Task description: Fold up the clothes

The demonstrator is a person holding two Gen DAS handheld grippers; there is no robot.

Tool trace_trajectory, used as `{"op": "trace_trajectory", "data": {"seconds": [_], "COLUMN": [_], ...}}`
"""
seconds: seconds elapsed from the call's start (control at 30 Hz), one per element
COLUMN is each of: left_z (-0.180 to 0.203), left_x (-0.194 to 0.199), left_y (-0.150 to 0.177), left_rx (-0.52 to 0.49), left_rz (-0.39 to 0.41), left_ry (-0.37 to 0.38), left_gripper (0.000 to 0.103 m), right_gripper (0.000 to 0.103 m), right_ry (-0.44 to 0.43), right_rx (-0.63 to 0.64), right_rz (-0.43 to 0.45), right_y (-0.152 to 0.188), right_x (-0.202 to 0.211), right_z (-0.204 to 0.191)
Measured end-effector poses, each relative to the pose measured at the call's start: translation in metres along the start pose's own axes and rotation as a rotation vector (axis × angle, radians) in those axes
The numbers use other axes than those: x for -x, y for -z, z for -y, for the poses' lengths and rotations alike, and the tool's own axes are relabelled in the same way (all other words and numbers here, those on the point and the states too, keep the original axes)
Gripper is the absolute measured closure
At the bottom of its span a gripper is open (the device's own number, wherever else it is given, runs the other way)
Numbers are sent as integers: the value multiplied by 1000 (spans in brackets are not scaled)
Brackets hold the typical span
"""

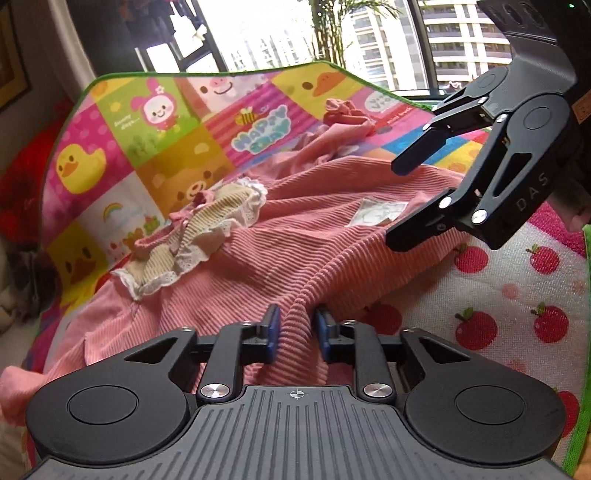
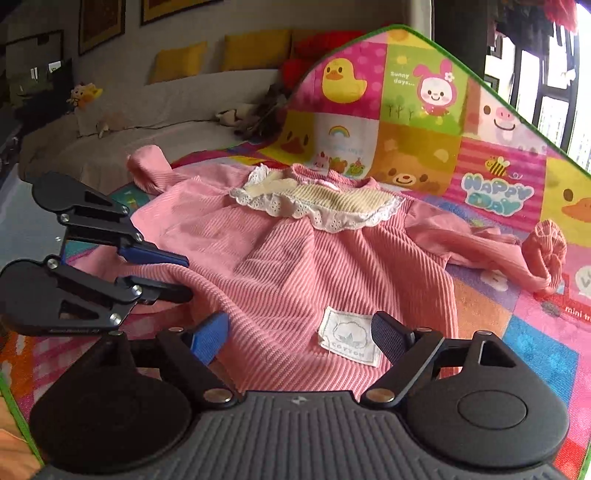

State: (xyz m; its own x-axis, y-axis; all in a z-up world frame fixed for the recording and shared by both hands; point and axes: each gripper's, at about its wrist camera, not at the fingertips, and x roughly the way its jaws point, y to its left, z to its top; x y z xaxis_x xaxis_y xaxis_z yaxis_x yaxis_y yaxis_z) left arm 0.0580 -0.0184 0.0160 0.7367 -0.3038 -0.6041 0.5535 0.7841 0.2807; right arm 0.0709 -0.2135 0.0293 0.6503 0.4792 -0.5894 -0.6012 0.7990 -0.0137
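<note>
A pink ribbed child's top (image 1: 295, 236) (image 2: 295, 266) lies spread on a colourful cartoon play mat (image 1: 147, 110) (image 2: 417, 147), its lace collar (image 2: 317, 210) at the far side. My left gripper (image 1: 297, 326) (image 2: 173, 275) is shut on a raised ridge of the pink fabric near the hem's left side. My right gripper (image 2: 301, 332) (image 1: 395, 203) is wide open just above the hem, its fingers either side of the white cotton label (image 2: 349, 341) and holding nothing. One sleeve (image 2: 491, 247) stretches right, ending in a bunched cuff (image 2: 545, 251).
A grey sofa (image 2: 147, 140) with yellow cushions (image 2: 255, 50) runs behind the mat on the left. Windows (image 1: 369, 29) and a plant (image 1: 332, 33) stand beyond the mat's far edge. An apple-patterned part of the mat (image 1: 517, 295) lies to the right of the top.
</note>
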Motion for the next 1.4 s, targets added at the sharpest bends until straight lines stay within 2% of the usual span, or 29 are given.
{"op": "trace_trajectory", "data": {"seconds": [0.17, 0.33, 0.4, 0.47, 0.53, 0.6, 0.7, 0.77, 0.8, 0.87, 0.9, 0.93, 0.97, 1.07, 1.17, 1.27, 1.37, 1.4], "left_z": [-27, -41, -45, -48, -54, -60, -64, -59, -56, -42, -35, -28, -19, 6, 22, 21, 13, 11], "left_x": [14, 27, 29, 31, 33, 33, 31, 31, 31, 35, 37, 39, 39, 37, 20, 4, -4, -5], "left_y": [-15, -22, -23, -25, -27, -28, -25, -22, -20, -15, -12, -9, -5, 7, 16, 22, 21, 20], "left_rx": [116, 181, 195, 209, 242, 275, 287, 270, 259, 204, 174, 142, 106, 1, -67, -77, -45, -43], "left_rz": [52, 86, 96, 106, 121, 135, 133, 124, 120, 109, 100, 91, 78, 38, -20, -55, -58, -56], "left_ry": [38, 43, 44, 45, 50, 56, 58, 95, 113, 132, 147, 159, 157, 130, 69, 19, -3, -20], "left_gripper": [91, 93, 94, 94, 94, 94, 95, 94, 91, 74, 54, 39, 34, 25, 24, 24, 23, 30], "right_gripper": [18, 18, 18, 24, 50, 54, 56, 58, 60, 61, 61, 61, 61, 61, 61, 61, 61, 61], "right_ry": [-46, -84, -140, -193, -226, -227, -163, -123, -122, -105, -95, -89, -82, -63, -45, -43, -40, -36], "right_rx": [74, 169, 192, 186, 149, 118, 151, 165, 143, 117, 109, 105, 100, 88, 75, 64, 57, 59], "right_rz": [51, 26, -2, -35, -72, -98, -130, -146, -135, -100, -84, -77, -70, -50, -32, -33, -31, -30], "right_y": [1, 9, 11, 11, 8, 4, 7, 9, 8, 5, 3, 1, 0, -5, -8, -7, -5, -5], "right_x": [28, 25, 19, 10, -1, -11, -26, -35, -34, -29, -26, -25, -24, -20, -17, -18, -17, -16], "right_z": [-16, -44, -55, -64, -66, -63, -63, -62, -57, -49, -46, -44, -42, -36, -30, -29, -28, -28]}}
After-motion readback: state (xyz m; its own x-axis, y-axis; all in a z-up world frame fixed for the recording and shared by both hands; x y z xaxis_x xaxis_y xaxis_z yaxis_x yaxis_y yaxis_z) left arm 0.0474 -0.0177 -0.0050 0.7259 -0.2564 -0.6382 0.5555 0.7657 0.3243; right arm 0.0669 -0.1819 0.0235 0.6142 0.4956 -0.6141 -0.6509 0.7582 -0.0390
